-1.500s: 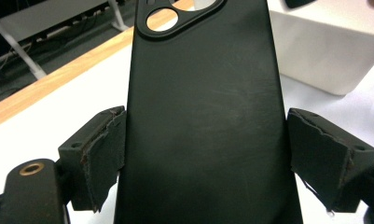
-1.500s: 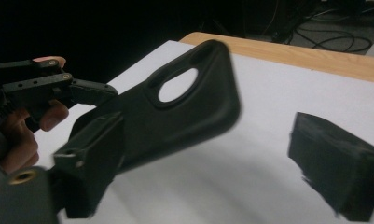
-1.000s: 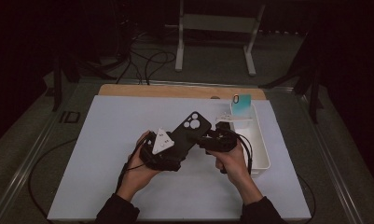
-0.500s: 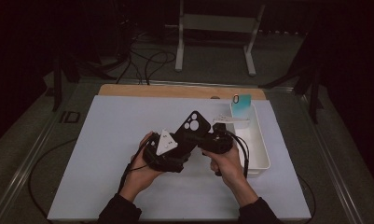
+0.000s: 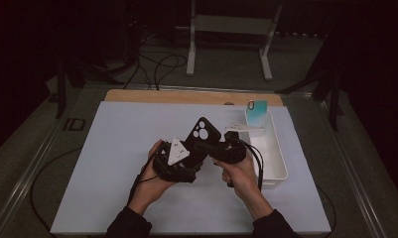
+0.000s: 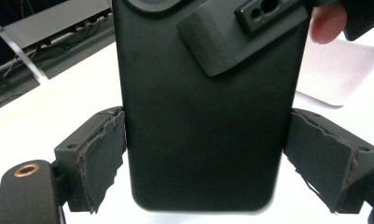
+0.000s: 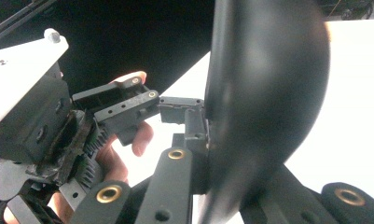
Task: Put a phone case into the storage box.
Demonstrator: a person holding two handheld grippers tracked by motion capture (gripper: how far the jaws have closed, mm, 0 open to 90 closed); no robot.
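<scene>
Since the earlier frames the black phone case [image 5: 202,135] has tipped up from lying nearly flat between the hands to standing tilted, camera cutout uppermost, and the right tool's [image 5: 221,148] jaws have just been closing, with the case's edge between them. The case hangs above the middle of the white desk [image 5: 112,148], just left of the white tray [image 5: 276,163]. The left tool [image 5: 189,156] clamps it across its width, one torn foam pad against each long side [image 6: 107,154]; the right tool is closed thin on the case's edge higher up. The case looks light, smooth and slightly flexible, probably slippery against hard plastic, so the long side edges, where the pads bear, seem the safest hold. A teal case [image 5: 256,110] leans at the tray's far end. Both hands remain close together, left of the tray.
</scene>
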